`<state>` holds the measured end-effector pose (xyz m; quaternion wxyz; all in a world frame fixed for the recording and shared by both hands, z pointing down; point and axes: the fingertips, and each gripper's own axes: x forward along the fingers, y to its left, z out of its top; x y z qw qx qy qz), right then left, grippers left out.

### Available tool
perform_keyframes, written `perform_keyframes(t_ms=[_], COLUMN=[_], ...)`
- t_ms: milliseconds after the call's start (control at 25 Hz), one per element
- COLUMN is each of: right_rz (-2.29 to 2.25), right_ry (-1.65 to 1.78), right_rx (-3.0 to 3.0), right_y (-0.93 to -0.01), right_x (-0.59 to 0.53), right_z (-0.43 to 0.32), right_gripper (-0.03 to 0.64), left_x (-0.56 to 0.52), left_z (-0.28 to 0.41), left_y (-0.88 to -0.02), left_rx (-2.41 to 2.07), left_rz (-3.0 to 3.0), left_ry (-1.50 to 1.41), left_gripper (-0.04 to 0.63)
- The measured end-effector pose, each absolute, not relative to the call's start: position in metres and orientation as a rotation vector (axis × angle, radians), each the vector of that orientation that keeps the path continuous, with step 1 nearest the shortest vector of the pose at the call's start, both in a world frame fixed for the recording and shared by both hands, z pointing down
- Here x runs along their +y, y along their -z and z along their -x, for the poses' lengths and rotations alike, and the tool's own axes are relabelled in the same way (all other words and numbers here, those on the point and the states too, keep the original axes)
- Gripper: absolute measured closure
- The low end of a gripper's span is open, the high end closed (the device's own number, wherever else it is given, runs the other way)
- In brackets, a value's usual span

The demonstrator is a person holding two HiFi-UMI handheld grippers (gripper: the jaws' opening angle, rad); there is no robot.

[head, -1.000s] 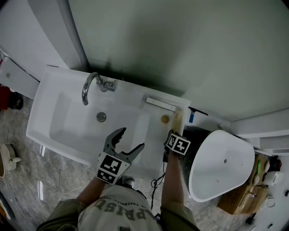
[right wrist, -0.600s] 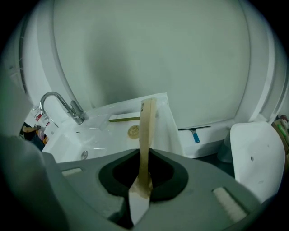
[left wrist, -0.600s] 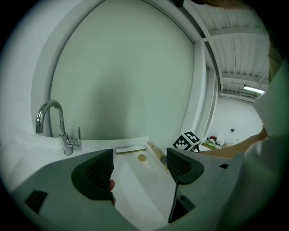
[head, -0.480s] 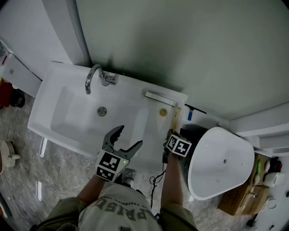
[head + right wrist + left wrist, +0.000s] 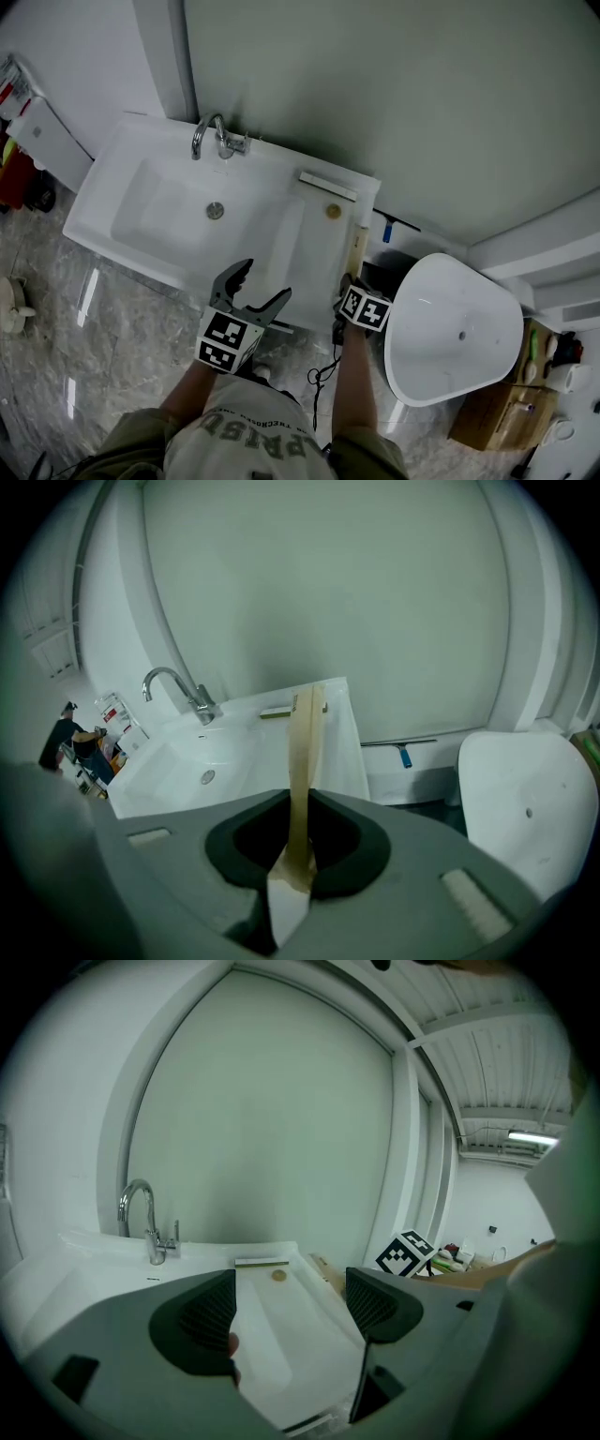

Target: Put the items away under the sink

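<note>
My right gripper (image 5: 350, 282) (image 5: 298, 844) is shut on the near end of a long beige flat strip (image 5: 303, 747). The strip (image 5: 357, 249) reaches forward along the right edge of the white sink unit (image 5: 112, 225). My left gripper (image 5: 263, 284) (image 5: 291, 1302) stands open with nothing between its fingers, just in front of the sink's near edge. On the sink's flat right part lie a small round gold piece (image 5: 333, 212) (image 5: 278, 1276) and a narrow flat bar (image 5: 328, 186) (image 5: 262, 1262). The space under the sink is hidden from every view.
A chrome faucet (image 5: 211, 137) stands at the back of the basin, with the drain (image 5: 216, 211) below it. A white toilet lid (image 5: 450, 337) is at the right, and a blue-handled squeegee (image 5: 388, 231) leans behind it. Bottles and clutter (image 5: 89, 752) sit left of the sink. The floor is grey marble (image 5: 112, 356).
Both grippers have drawn back from over the sink towards the person, and now sit in front of its near edge. The beige strip came along in the right gripper. The left jaws stayed open.
</note>
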<state>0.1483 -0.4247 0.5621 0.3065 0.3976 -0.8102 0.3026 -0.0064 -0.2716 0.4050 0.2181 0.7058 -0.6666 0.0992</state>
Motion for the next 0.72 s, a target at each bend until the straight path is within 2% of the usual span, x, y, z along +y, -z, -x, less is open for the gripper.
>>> perform_keyframes(t_ms=[400,720], right_rz=[-0.93,-0.827], right_ry=[-0.761,-0.764], right_rx=[-2.215,-2.22], right_y=[-0.546,-0.559], right_x=[-0.339,-0.276], right_z=[-0.182,-0.194], right_gripper=[0.573,0.574], left_x=[-0.185,-0.126], left_z=[-0.048,-0.065], left_y=[-0.412,-0.424], left_rx=[-1.893,-1.915], left_rz=[-1.885,-1.8], left_ry=[-0.281,-0.315], left_gripper=[0.241,0.241])
